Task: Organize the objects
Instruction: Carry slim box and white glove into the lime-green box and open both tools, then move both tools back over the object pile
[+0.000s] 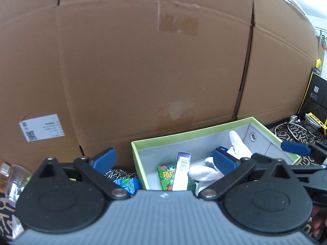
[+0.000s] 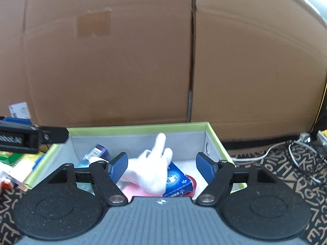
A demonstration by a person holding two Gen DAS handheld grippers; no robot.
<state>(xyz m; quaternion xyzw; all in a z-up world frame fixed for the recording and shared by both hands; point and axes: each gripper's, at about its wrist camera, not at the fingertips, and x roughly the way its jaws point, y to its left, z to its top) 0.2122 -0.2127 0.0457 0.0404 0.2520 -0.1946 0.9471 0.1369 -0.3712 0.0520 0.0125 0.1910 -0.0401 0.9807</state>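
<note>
A green-rimmed box with grey lining (image 1: 263, 127) (image 2: 214, 134) stands on the patterned cloth. In it lie a white glove (image 2: 152, 169) (image 1: 204, 172), a purple-and-white carton (image 1: 181, 170) (image 2: 96, 153), a green packet (image 1: 166, 175), a blue packet (image 2: 175, 180), a red item and a pink item (image 2: 134, 190). My left gripper (image 1: 163, 161) is open, straddling the box's left wall. My right gripper (image 2: 161, 165) is open over the box, the glove between its fingers (image 2: 119, 166) and apart from the pads. The right gripper's finger (image 1: 294, 148) also shows in the left wrist view.
A big cardboard wall (image 1: 143, 61) stands right behind the box. Left of the box lie a steel scourer (image 1: 118, 174), a blue-green packet (image 1: 127, 184), a clear plastic cup (image 1: 15, 181) and coloured packets (image 2: 14, 163). Cables (image 2: 296, 153) and black equipment sit to the right.
</note>
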